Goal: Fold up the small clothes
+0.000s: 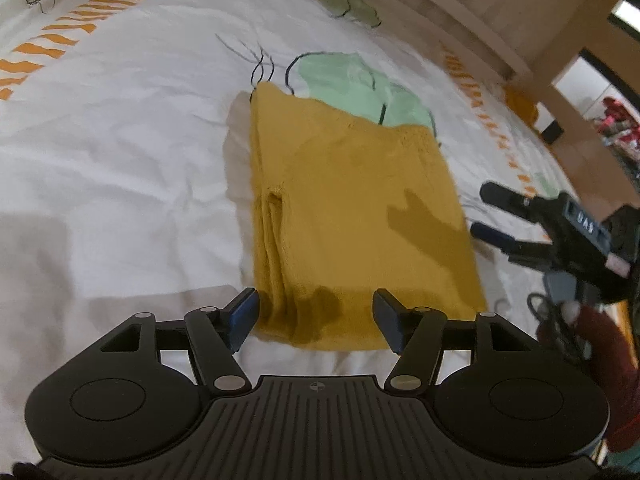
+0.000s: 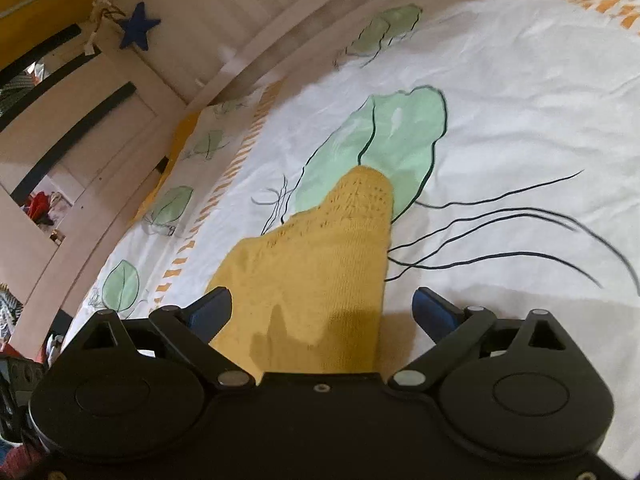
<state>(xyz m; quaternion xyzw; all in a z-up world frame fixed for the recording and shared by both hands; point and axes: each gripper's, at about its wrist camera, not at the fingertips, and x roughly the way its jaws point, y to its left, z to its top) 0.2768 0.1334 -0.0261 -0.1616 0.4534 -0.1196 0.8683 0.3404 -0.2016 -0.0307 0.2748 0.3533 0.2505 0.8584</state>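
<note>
- Left wrist view: left tool spread apart, empty, over near edge of folded mustard knit garment flat on the bed cover; likely just let go.
- Right tool wide apart beside garment's right edge, holding nothing.
- Right wrist view: near end of garment hidden under tool body; sleeve or leg, hard to tell.

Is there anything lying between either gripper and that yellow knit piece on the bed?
Nothing visible. The yellow garment lies folded on the white bedspread, directly ahead of the open left gripper. The open right gripper hovers over its edge, unobstructed.
</note>
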